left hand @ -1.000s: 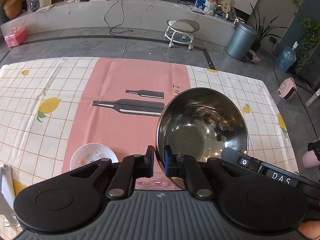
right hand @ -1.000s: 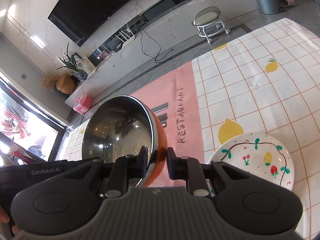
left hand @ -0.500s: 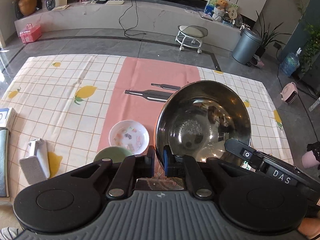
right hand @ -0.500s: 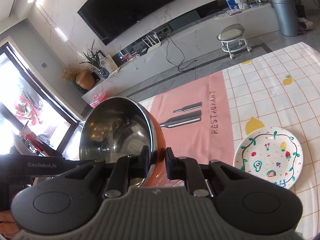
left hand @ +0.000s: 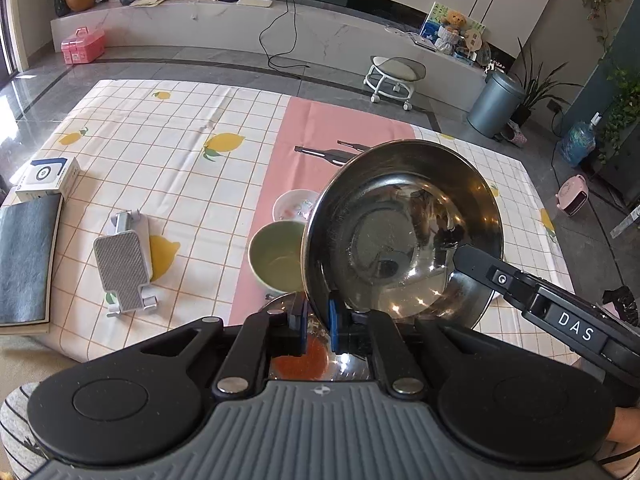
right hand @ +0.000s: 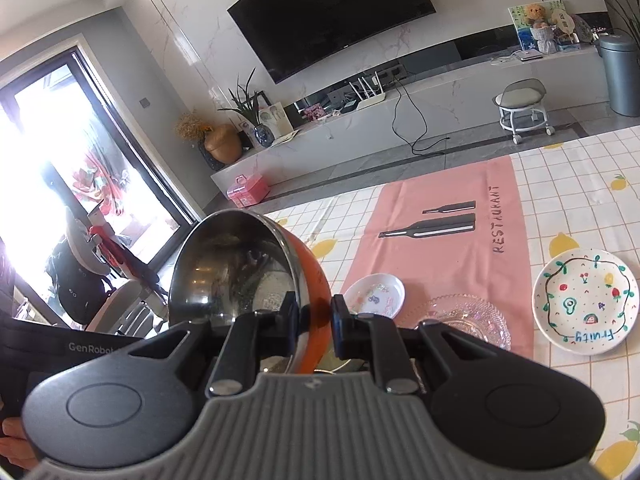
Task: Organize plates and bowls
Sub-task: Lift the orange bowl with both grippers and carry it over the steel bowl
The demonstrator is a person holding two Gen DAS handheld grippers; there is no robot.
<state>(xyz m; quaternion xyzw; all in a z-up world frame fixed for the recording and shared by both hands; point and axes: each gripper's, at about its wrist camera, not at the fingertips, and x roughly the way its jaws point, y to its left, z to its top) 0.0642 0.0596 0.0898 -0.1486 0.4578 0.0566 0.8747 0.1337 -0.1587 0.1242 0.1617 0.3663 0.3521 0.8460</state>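
Both grippers carry one bowl above the table

The left gripper and right gripper each pinch the rim of the orange-sided steel bowl, held tilted over the green ceramic bowl; level it before lowering.

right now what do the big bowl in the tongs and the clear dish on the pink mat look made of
Big bowl: likely stainless steel inside, polished, since it mirrors the room; the outside is orange, probably a coating or plastic shell.
Clear dish: looks like pressed glass, transparent with a beaded, faceted pattern that glints; clear plastic can't be ruled out.
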